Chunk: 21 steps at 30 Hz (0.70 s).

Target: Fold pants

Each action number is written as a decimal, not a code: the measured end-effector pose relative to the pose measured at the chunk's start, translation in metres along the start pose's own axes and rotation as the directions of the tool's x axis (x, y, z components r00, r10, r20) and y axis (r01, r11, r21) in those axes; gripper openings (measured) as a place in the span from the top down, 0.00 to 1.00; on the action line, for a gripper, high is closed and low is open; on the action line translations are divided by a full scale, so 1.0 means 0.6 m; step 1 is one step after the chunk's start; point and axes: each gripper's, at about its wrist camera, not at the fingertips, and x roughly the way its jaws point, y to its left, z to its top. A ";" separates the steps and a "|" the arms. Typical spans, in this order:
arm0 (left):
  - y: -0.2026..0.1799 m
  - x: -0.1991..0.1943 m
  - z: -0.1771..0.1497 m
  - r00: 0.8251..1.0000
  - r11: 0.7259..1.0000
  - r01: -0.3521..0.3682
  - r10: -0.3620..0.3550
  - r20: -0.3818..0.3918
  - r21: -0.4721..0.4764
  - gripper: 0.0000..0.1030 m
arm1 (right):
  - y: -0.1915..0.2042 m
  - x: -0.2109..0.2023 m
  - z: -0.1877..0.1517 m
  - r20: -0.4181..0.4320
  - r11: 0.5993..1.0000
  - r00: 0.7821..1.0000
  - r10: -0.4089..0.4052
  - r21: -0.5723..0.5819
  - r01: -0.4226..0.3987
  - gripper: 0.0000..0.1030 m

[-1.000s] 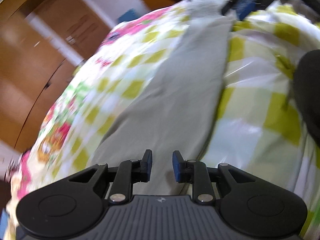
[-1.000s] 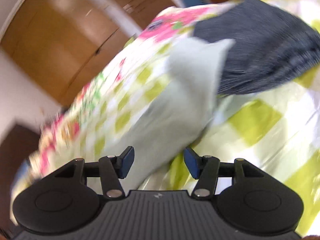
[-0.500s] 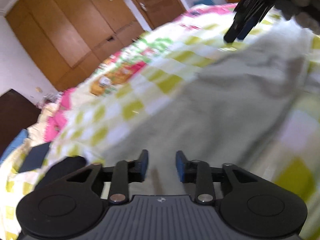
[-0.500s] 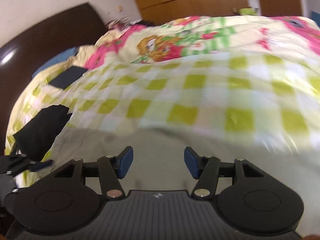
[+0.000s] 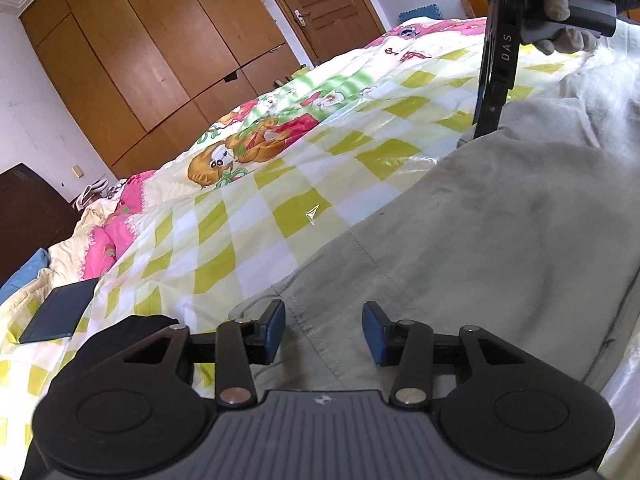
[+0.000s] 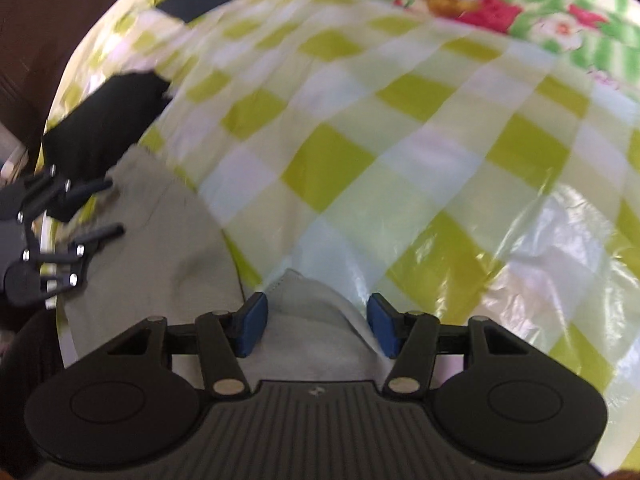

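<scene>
Grey pants (image 5: 500,232) lie spread on a bed under a yellow-green checked sheet (image 5: 280,208). My left gripper (image 5: 324,334) hovers low over a stitched edge of the pants, its jaws opening, with cloth below the gap and not pinched. In the right wrist view my right gripper (image 6: 316,328) points down at a raised grey corner of the pants (image 6: 308,304). Its jaws are closing, with the corner between the pads and not clearly pressed. The left wrist view shows the right gripper (image 5: 490,108) at the far edge, held by a gloved hand (image 5: 568,20). The left gripper (image 6: 108,210) shows at the left.
A black garment (image 5: 132,324) (image 6: 104,128) and a flat dark blue item (image 5: 60,312) lie on the sheet beyond the pants. A pink cartoon quilt (image 5: 256,148) covers the far bed. Wooden wardrobes (image 5: 160,60), a door (image 5: 320,8) and a dark headboard (image 5: 24,208) stand behind.
Both views have swung across the bed toward the wardrobe side. The left jaws have widened. The right jaws have narrowed and now straddle a corner of the pants.
</scene>
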 end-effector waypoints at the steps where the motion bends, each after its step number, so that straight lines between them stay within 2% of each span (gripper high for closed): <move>1: 0.001 0.002 -0.001 1.000 1.000 0.002 -0.002 0.000 0.003 0.44 | 0.001 0.001 0.000 -0.008 1.000 1.000 0.012 0.023 -0.012 0.81; 2: 0.001 0.004 -0.002 1.000 1.000 0.002 -0.002 -0.001 0.006 0.44 | 0.005 0.000 -0.001 -0.009 0.999 1.000 0.020 0.035 -0.020 0.89; 5: 0.002 0.007 -0.006 1.000 1.000 -0.003 0.003 -0.002 0.002 0.44 | 0.032 -0.020 -0.009 0.023 1.000 1.000 -0.004 0.021 0.004 0.93; 7: 0.002 0.005 -0.007 1.000 1.000 -0.010 0.010 0.003 -0.006 0.44 | 0.041 -0.049 -0.013 0.101 0.998 0.995 -0.016 0.067 0.009 0.94; 9: 0.006 0.006 -0.009 1.000 0.999 -0.021 0.021 0.009 -0.032 0.43 | 0.030 -0.078 -0.016 0.205 0.987 0.977 -0.053 0.160 0.020 0.94; 11: 0.007 0.010 -0.014 1.000 0.997 -0.029 0.029 -0.002 -0.070 0.43 | 0.007 -0.096 -0.022 0.294 0.956 0.946 -0.137 0.288 0.049 0.98; 13: 0.000 0.016 -0.021 0.999 0.997 -0.044 0.043 -0.022 -0.068 0.43 | -0.015 -0.090 -0.028 0.317 0.916 0.914 -0.252 0.382 0.120 0.98; 14: -0.005 0.016 -0.025 0.998 0.997 -0.056 0.054 -0.032 -0.059 0.43 | -0.026 -0.080 -0.032 0.293 0.887 0.905 -0.308 0.434 0.161 0.94; 16: -0.012 0.009 -0.029 0.996 0.995 -0.089 0.087 -0.034 -0.036 0.43 | -0.029 -0.064 -0.036 0.234 0.851 0.896 -0.378 0.469 0.236 0.93; 19: -0.007 -0.008 -0.036 0.989 0.989 -0.142 0.140 -0.047 -0.038 0.43 | 0.034 -0.075 -0.034 0.302 0.892 0.879 -0.368 0.382 0.242 0.91; 21: 0.004 -0.021 -0.044 0.987 0.986 -0.156 0.153 -0.054 -0.061 0.43 | 0.098 -0.078 -0.028 0.354 0.927 0.867 -0.350 0.266 0.265 0.89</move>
